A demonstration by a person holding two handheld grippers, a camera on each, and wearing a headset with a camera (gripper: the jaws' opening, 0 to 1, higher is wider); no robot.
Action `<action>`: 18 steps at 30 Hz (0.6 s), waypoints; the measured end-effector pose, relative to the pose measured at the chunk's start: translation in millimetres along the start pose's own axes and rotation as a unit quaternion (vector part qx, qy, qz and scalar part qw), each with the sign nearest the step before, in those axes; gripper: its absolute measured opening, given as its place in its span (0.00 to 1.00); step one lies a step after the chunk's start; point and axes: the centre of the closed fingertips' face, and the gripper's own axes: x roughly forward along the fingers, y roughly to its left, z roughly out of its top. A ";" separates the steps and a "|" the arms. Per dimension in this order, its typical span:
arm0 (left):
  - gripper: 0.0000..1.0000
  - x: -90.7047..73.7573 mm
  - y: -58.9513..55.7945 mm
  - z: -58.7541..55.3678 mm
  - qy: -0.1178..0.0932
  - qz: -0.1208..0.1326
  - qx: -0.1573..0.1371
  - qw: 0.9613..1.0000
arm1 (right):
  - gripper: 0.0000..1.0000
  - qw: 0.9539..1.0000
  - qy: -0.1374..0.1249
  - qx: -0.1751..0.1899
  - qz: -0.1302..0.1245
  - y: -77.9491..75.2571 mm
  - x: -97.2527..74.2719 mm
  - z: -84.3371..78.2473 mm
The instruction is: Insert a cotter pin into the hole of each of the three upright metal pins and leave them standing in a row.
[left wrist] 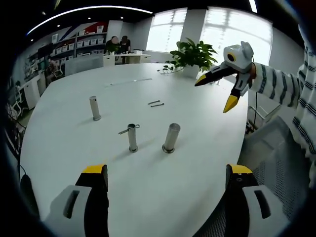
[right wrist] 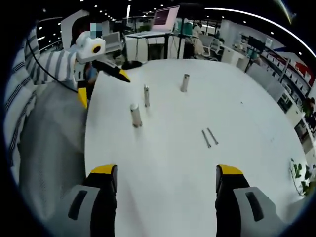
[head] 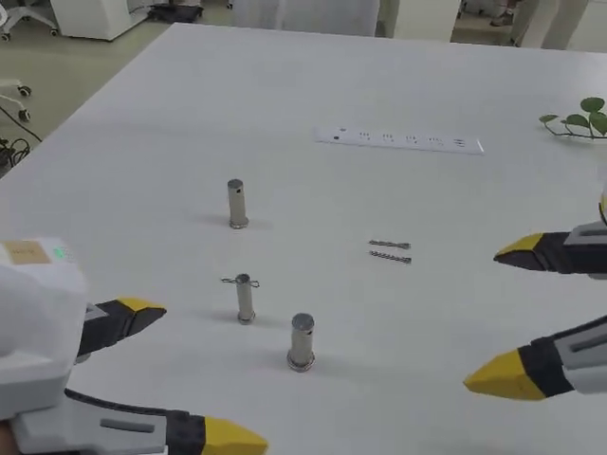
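Your left claw (head: 190, 373) hangs closest, low over the near edge of the surface (head: 171, 114), jaws spread wide with nothing between them. Your right claw (head: 484, 318) sits toward the right edge, equally wide and equally empty, so neither is committed to a job. Toward the far edge lies a power strip (head: 398, 140), well apart from the work. All three metal pins stand upright in the near-left part of the surface, in a loose slanting line rather than a tidy row. Closest to the near edge is the near pin (head: 302, 341), and the middle pin (head: 246, 299) is just beyond it on its left. Farther toward the far edge stands the far pin (head: 237, 204). Only the middle one carries a fitted cotter pin (head: 235, 281), pushed through its top with the loop sticking out sideways, so I judge one of three done. Two loose cotter pins (head: 390, 250) lie flat, side by side, between the metal pins and the right edge. That puts them on your right claw's side, so it looks the natural one to pick up a cotter pin while the left steadies a bare pin.
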 end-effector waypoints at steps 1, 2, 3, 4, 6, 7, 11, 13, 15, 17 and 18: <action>1.00 -0.4 0.7 -0.9 0.002 0.002 -0.003 1.000 | 0.83 1.000 0.004 -0.006 0.002 -3.2 2.1 1.4; 1.00 -0.6 1.0 -1.5 0.002 0.003 -0.003 1.000 | 0.83 1.000 0.006 -0.009 0.003 -5.7 3.6 2.4; 1.00 -0.9 1.5 -2.1 0.003 0.004 -0.005 1.000 | 0.83 1.000 0.008 -0.011 0.004 -8.1 5.2 3.1; 1.00 -0.9 1.9 -2.4 0.003 0.005 -0.008 1.000 | 0.83 1.000 0.012 -0.015 0.007 -11.8 7.5 3.5; 1.00 -0.9 2.7 -2.5 0.003 0.007 -0.012 1.000 | 0.82 0.999 0.024 -0.021 0.011 -19.1 12.2 1.8; 1.00 -1.0 2.6 -2.4 0.001 0.007 -0.010 1.000 | 0.82 0.999 0.027 -0.023 0.013 -21.3 13.7 1.3; 1.00 -0.8 3.2 -2.9 0.004 0.010 -0.009 1.000 | 0.82 0.999 0.032 -0.023 0.028 -29.9 21.3 2.1; 1.00 -0.7 3.1 -2.8 0.005 0.010 -0.007 1.000 | 0.82 0.998 0.040 -0.025 0.032 -34.3 25.2 2.6; 1.00 -0.2 2.7 -2.6 0.004 0.010 -0.008 1.000 | 0.81 0.997 0.051 -0.035 0.035 -38.1 28.8 2.6; 1.00 0.4 2.5 -2.1 0.004 0.010 -0.013 1.000 | 0.81 0.997 0.058 -0.042 0.037 -41.7 32.7 3.7; 1.00 0.7 3.3 -1.4 0.003 0.012 -0.012 1.000 | 0.81 0.996 0.061 -0.044 0.039 -43.2 34.3 4.4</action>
